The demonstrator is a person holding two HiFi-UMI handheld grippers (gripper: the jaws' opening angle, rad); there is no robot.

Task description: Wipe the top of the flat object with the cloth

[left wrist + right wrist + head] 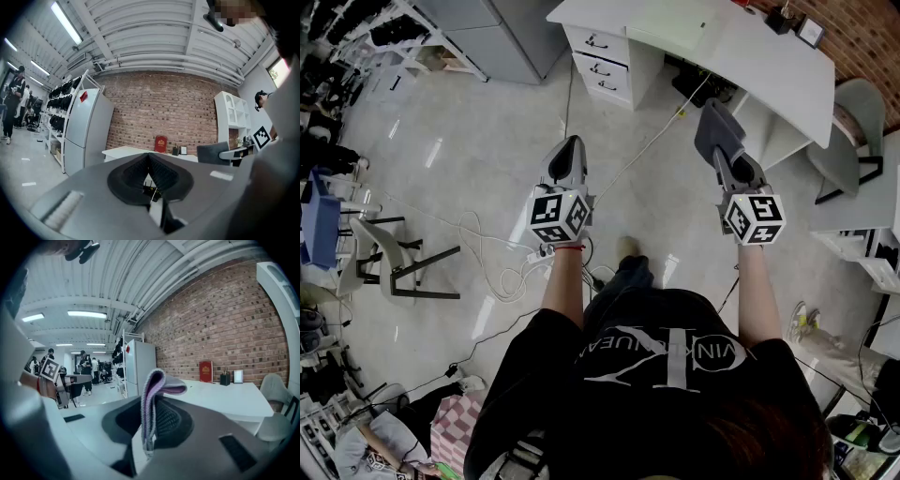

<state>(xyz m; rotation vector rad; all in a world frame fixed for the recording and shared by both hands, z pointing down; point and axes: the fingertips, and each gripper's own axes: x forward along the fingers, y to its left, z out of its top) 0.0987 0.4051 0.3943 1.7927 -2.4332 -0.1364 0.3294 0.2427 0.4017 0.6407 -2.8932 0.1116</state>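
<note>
My right gripper is shut on a folded lilac-grey cloth that sticks up from between its jaws. From the head view the cloth hangs in the air in front of the white desk. A pale flat sheet lies on the desk top. My left gripper is held level beside the right one, over the floor, jaws shut with nothing in them. Both grippers are well short of the desk.
A drawer unit stands under the desk's left end and a grey chair at its right. Cables trail over the floor by my feet. A red book leans against the brick wall. People stand farther off.
</note>
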